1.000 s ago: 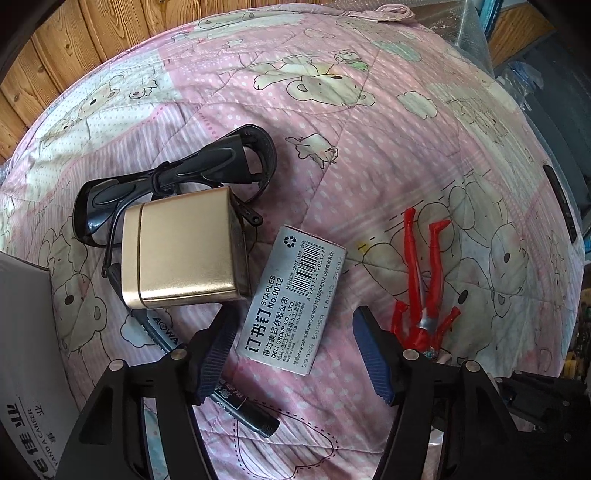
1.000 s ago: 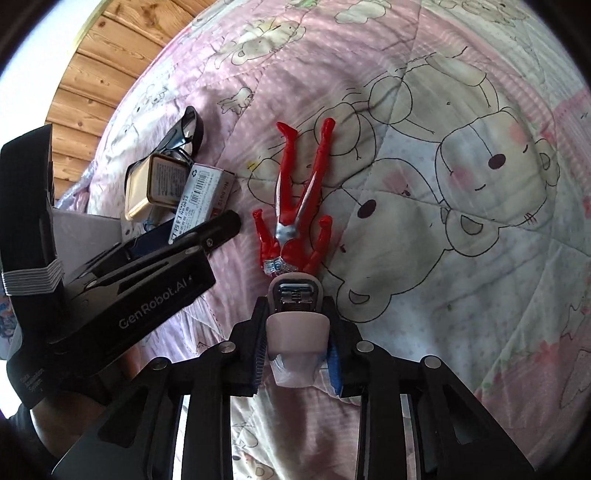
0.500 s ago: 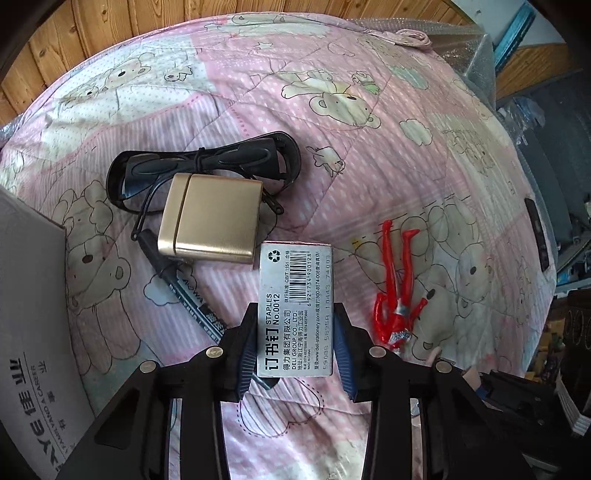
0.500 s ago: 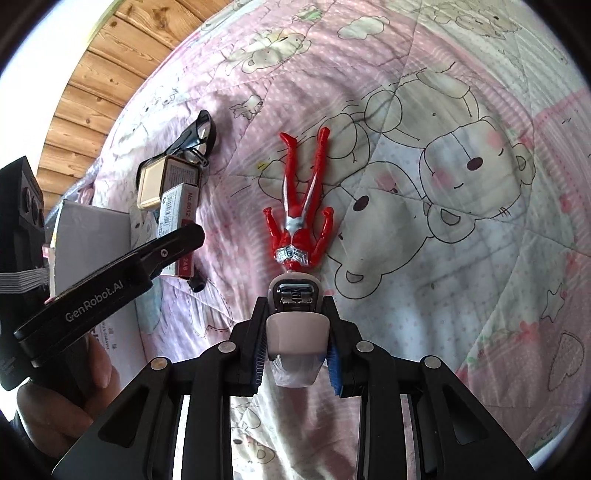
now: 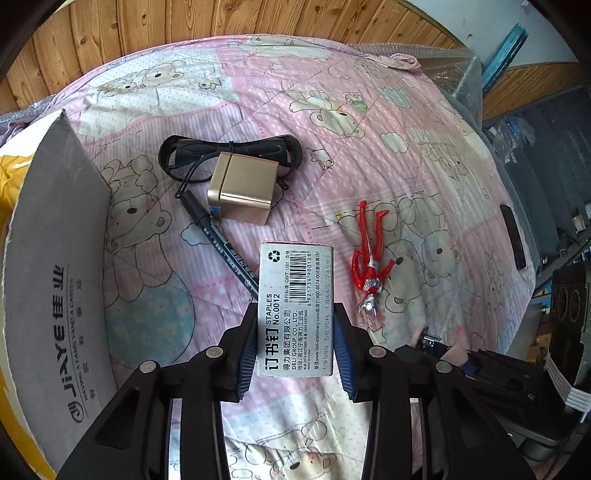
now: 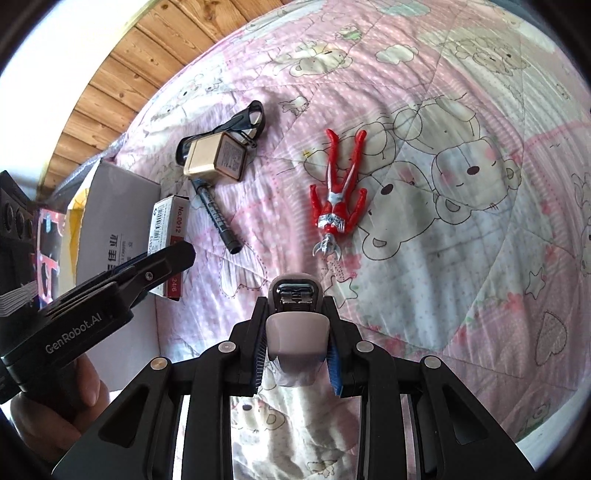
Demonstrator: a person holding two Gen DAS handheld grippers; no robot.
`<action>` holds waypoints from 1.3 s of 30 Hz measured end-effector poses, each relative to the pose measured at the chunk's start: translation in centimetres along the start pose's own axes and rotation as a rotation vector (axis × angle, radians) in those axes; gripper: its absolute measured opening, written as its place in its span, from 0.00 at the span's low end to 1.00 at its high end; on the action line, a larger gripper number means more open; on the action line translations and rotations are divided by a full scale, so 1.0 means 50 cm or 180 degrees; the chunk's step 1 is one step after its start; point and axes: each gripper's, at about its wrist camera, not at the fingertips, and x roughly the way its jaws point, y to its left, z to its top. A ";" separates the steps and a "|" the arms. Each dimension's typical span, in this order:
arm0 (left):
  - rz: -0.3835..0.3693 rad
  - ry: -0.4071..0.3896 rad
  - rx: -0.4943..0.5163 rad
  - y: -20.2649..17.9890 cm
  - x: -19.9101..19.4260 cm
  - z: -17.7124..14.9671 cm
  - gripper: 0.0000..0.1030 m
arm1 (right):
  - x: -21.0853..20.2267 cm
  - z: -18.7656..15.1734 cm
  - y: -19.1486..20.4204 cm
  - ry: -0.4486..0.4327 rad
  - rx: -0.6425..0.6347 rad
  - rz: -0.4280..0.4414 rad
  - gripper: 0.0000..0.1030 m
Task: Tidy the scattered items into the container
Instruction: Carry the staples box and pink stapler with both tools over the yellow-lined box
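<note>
My left gripper [image 5: 295, 347] is shut on a grey staples box [image 5: 295, 306], lifted above the pink quilt. In the right wrist view the same staples box [image 6: 168, 232] hangs beside the grey cardboard box [image 6: 118, 206]. My right gripper [image 6: 297, 339] is shut on a pale pink stapler [image 6: 296, 325]. A red toy figure [image 6: 338, 188] lies on the quilt ahead of it, also seen as the red figure [image 5: 369, 262] to the right of the left gripper. A gold box [image 5: 242, 192], black glasses [image 5: 229, 149] and a black marker [image 5: 221, 243] lie together.
The open grey cardboard box [image 5: 55, 266] stands at the left with something yellow [image 5: 11, 177] behind its wall. A wooden wall [image 5: 221, 26] borders the bed's far side. A dark flat object [image 5: 513, 236] lies near the right bed edge. A hand [image 6: 55, 402] holds the left gripper.
My left gripper shut on the staples box and lifted it up and back from the quilt. The right gripper, still holding the stapler, rose away from the red figure.
</note>
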 end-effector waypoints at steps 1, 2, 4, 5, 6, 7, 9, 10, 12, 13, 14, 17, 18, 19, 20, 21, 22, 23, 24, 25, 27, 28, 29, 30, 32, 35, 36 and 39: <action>-0.0010 -0.0028 -0.0017 0.001 -0.009 -0.008 0.38 | -0.005 -0.007 0.007 -0.0001 -0.0038 -0.0001 0.28; -0.0014 -0.0054 -0.0029 0.002 -0.018 -0.015 0.38 | -0.009 -0.014 0.014 -0.0002 -0.0078 -0.0003 0.28; -0.0029 -0.0096 -0.0062 0.005 -0.036 -0.029 0.38 | -0.018 -0.026 0.029 -0.0005 -0.0163 0.0004 0.28; -0.0030 -0.0123 -0.0076 0.005 -0.045 -0.035 0.38 | -0.022 -0.032 0.037 -0.0008 -0.0209 0.0007 0.28; -0.0032 -0.0153 -0.0084 0.006 -0.055 -0.041 0.38 | -0.027 -0.039 0.046 -0.0014 -0.0257 0.0009 0.28; -0.0037 -0.0185 -0.0089 0.007 -0.066 -0.047 0.38 | -0.033 -0.045 0.055 -0.0021 -0.0307 0.0012 0.28; -0.0024 -0.0251 -0.0106 0.009 -0.087 -0.058 0.38 | -0.044 -0.054 0.073 -0.0039 -0.0400 0.0020 0.28; -0.0023 -0.0277 -0.0121 0.012 -0.097 -0.063 0.38 | -0.049 -0.059 0.082 -0.0049 -0.0443 0.0027 0.28; -0.0003 -0.0336 -0.0150 0.017 -0.117 -0.072 0.38 | -0.059 -0.066 0.097 -0.0066 -0.0518 0.0039 0.28; 0.0017 -0.0364 -0.0159 0.019 -0.128 -0.077 0.38 | -0.063 -0.069 0.105 -0.0076 -0.0556 0.0046 0.28; 0.0030 -0.0394 -0.0170 0.023 -0.139 -0.081 0.38 | -0.068 -0.072 0.114 -0.0084 -0.0595 0.0053 0.28; 0.0115 -0.0507 -0.0194 0.032 -0.174 -0.093 0.38 | -0.078 -0.081 0.143 -0.0102 -0.0728 0.0083 0.28; 0.0141 -0.0548 -0.0199 0.036 -0.186 -0.097 0.38 | -0.081 -0.084 0.154 -0.0107 -0.0779 0.0090 0.28; 0.0165 -0.0591 -0.0213 0.040 -0.199 -0.102 0.38 | -0.083 -0.087 0.165 -0.0108 -0.0827 0.0096 0.28; 0.0188 -0.0629 -0.0225 0.044 -0.210 -0.106 0.38 | -0.085 -0.090 0.175 -0.0107 -0.0872 0.0104 0.28; 0.0201 -0.0661 -0.0236 0.048 -0.221 -0.111 0.38 | -0.087 -0.092 0.185 -0.0108 -0.0919 0.0110 0.28; 0.0216 -0.0702 -0.0255 0.053 -0.232 -0.116 0.38 | -0.090 -0.095 0.196 -0.0109 -0.0970 0.0114 0.28; 0.0224 -0.0737 -0.0275 0.059 -0.241 -0.122 0.38 | -0.092 -0.096 0.206 -0.0107 -0.1019 0.0121 0.28; 0.0231 -0.0764 -0.0300 0.064 -0.251 -0.127 0.38 | -0.094 -0.098 0.217 -0.0107 -0.1064 0.0130 0.28; 0.0236 -0.0787 -0.0325 0.071 -0.259 -0.133 0.38 | -0.096 -0.100 0.228 -0.0112 -0.1117 0.0134 0.28; 0.0244 -0.0832 -0.0368 0.082 -0.277 -0.143 0.38 | -0.102 -0.103 0.252 -0.0129 -0.1227 0.0147 0.28; 0.0254 -0.0852 -0.0392 0.087 -0.285 -0.148 0.38 | -0.105 -0.105 0.264 -0.0140 -0.1276 0.0156 0.28; 0.0264 -0.0877 -0.0415 0.093 -0.293 -0.154 0.38 | -0.108 -0.106 0.276 -0.0151 -0.1329 0.0162 0.28; 0.0275 -0.0904 -0.0433 0.099 -0.302 -0.158 0.38 | -0.111 -0.107 0.288 -0.0162 -0.1381 0.0169 0.28; 0.0309 -0.0963 -0.0466 0.110 -0.319 -0.167 0.38 | -0.116 -0.108 0.311 -0.0173 -0.1466 0.0194 0.28; 0.0333 -0.1040 -0.0542 0.128 -0.342 -0.180 0.38 | -0.121 -0.109 0.344 -0.0184 -0.1586 0.0229 0.28; 0.0341 -0.1063 -0.0569 0.135 -0.349 -0.183 0.38 | -0.122 -0.109 0.354 -0.0184 -0.1624 0.0242 0.28; 0.0361 -0.1127 -0.0676 0.158 -0.368 -0.198 0.38 | -0.127 -0.112 0.388 -0.0192 -0.1747 0.0281 0.28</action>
